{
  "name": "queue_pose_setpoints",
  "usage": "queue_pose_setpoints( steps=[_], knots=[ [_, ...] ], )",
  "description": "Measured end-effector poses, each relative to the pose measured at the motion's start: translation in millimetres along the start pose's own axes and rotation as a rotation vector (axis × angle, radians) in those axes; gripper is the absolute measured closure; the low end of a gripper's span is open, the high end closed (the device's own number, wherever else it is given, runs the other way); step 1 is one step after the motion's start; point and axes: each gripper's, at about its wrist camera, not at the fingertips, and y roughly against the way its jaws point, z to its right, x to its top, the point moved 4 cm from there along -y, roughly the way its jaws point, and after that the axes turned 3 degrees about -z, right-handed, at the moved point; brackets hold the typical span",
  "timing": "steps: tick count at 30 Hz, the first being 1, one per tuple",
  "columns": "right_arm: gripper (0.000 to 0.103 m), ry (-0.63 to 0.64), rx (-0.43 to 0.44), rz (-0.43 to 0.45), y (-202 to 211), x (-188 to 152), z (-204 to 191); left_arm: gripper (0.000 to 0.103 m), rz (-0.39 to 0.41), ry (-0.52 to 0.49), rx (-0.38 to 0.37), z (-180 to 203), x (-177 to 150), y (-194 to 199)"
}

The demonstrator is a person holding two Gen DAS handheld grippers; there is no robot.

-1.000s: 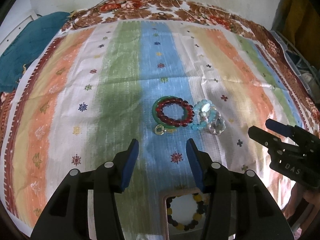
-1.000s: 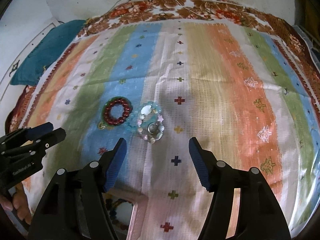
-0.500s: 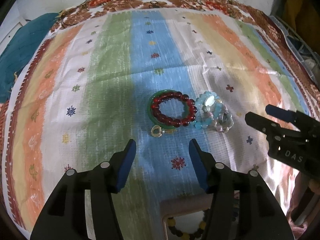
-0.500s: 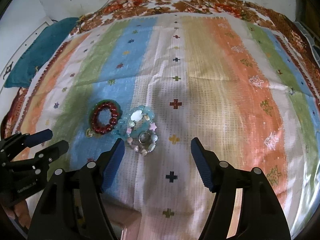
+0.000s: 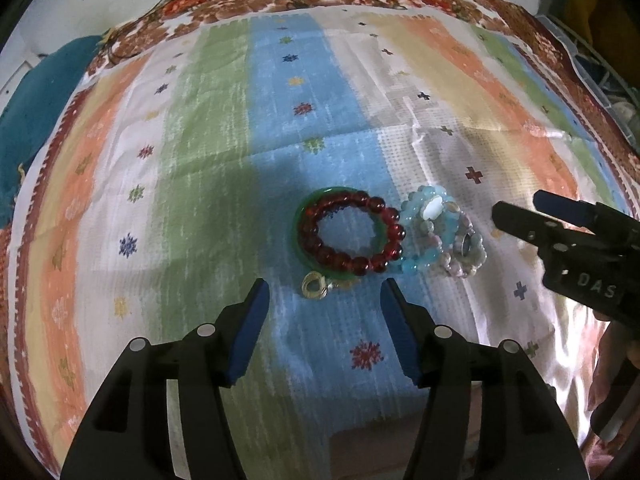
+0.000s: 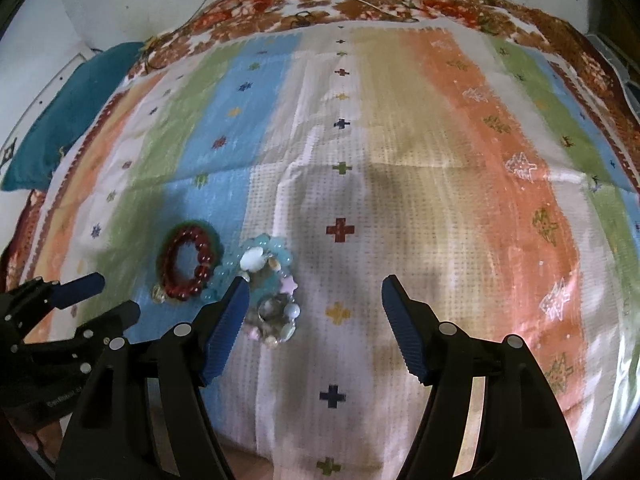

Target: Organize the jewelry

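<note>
left gripper (image 5: 324, 300): fingers spread, just been widening, empty | red bead bracelet (image 5: 349, 235): flat on striped cloth (image 5: 208, 168), just ahead of the tips, centred | right gripper (image 6: 312, 294): fingers spread, empty; pale blue bracelets (image 6: 267, 276) by its left finger | nearer red: left

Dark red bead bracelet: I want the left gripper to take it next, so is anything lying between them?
Nothing visible: only bare striped cloth separates the open left gripper from the dark red bead bracelet.
</note>
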Motion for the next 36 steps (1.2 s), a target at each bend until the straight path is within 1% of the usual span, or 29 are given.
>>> queue_pose_setpoints(
  steps=[3,6,11,15,19,22,25,30,31,32,33,35,36],
  knots=[
    [0.034,0.011,-0.009,-0.023,-10.3,-0.3,-0.9,0.045,-0.002,-0.023,0.000,3.7,2.6,-4.1],
    [0.034,0.008,-0.012,-0.035,-17.8,0.1,0.8,0.045,0.001,-0.044,0.025,3.4,5.0,-9.8],
    [0.034,-0.008,-0.004,-0.041,-24.4,3.0,2.8,0.045,-0.010,-0.050,0.018,3.7,7.0,-16.2],
    [0.034,0.003,-0.033,-0.045,-28.6,5.0,0.6,0.045,-0.008,-0.069,0.015,8.4,8.8,-18.8],
    [0.034,0.017,-0.045,-0.056,-35.3,6.3,-1.2,0.045,-0.005,-0.088,0.035,12.5,10.7,-22.8],
    [0.034,0.010,-0.060,-0.051,-38.0,7.4,1.7,0.045,-0.017,-0.102,0.053,14.0,12.3,-27.6],
    [0.034,-0.007,-0.048,-0.057,-40.5,8.3,4.7,0.045,-0.006,-0.107,0.051,13.4,16.3,-26.6],
    [0.035,0.007,-0.047,-0.061,-40.9,7.8,3.0,0.045,-0.023,-0.136,0.047,18.1,17.6,-32.5],
    [0.038,0.009,-0.043,-0.062,-41.2,7.7,2.5,0.045,-0.027,-0.146,0.052,19.6,17.5,-33.5],
    [0.044,0.010,-0.033,-0.065,-41.1,7.4,1.6,0.045,-0.029,-0.160,0.062,21.4,17.3,-34.4],
    [0.047,0.012,-0.021,-0.069,-41.0,7.1,0.2,0.046,-0.029,-0.168,0.068,22.6,17.1,-34.5],
    [0.054,0.019,-0.013,-0.074,-40.5,6.9,-2.0,0.057,-0.030,-0.184,0.059,26.6,15.7,-33.6],
    [0.057,0.020,-0.002,-0.077,-40.5,6.3,-3.1,0.061,-0.031,-0.185,0.049,28.2,14.9,-33.2]
  ],
)
